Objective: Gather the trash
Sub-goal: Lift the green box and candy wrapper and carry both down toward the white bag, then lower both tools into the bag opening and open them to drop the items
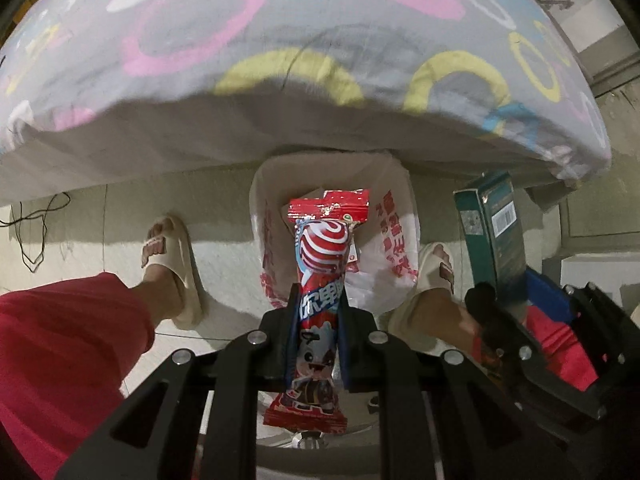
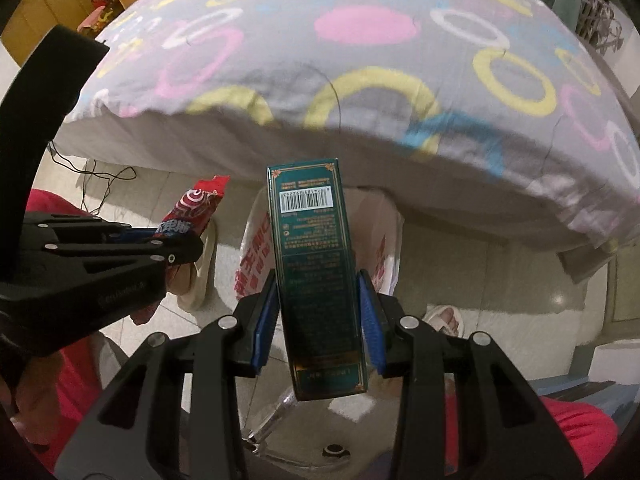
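Left wrist view: left tongs grip wrapper above bag.
Right tongs: clamp box.
Left to do: release both into bag.

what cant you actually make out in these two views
- Inside of the white bin bag: left wrist view, hidden by the red candy wrapper; right wrist view, hidden by the green box.
- Small print on the box: right wrist view, too small and dark.
- The box's lower part: left wrist view, hidden by the right gripper.
- The bed: cut off by both frames.
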{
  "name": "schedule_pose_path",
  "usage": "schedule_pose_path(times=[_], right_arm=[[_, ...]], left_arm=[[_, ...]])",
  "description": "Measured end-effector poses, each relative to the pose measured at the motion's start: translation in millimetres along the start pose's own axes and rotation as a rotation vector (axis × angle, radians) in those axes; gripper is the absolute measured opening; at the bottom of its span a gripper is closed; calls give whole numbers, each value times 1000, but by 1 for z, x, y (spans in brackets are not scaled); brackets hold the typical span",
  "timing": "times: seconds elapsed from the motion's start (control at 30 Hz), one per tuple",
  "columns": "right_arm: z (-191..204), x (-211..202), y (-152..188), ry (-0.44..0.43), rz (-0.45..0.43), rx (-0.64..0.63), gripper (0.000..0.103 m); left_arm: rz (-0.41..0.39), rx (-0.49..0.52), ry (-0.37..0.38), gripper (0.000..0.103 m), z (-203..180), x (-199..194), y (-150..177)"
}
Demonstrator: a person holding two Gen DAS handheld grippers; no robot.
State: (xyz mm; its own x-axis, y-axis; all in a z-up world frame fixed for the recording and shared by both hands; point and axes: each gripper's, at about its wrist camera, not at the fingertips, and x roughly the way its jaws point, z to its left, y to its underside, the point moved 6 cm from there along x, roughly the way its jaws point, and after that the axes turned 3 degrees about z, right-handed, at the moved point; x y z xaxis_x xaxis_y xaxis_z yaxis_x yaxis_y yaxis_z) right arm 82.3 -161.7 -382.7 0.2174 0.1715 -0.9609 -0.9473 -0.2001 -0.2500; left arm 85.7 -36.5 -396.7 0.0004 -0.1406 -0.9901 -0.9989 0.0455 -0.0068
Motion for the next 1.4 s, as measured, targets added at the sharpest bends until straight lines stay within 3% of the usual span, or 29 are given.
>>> schedule_pose_path(times=[0.8,1.4], right_arm=[[-17,109,11,-42,169,137,38],[-28,151,12,-60,256,208,38]], left_arm=[[173,-237,29,16,22,113,-20],[266,-309,21,16,27,165,-31]])
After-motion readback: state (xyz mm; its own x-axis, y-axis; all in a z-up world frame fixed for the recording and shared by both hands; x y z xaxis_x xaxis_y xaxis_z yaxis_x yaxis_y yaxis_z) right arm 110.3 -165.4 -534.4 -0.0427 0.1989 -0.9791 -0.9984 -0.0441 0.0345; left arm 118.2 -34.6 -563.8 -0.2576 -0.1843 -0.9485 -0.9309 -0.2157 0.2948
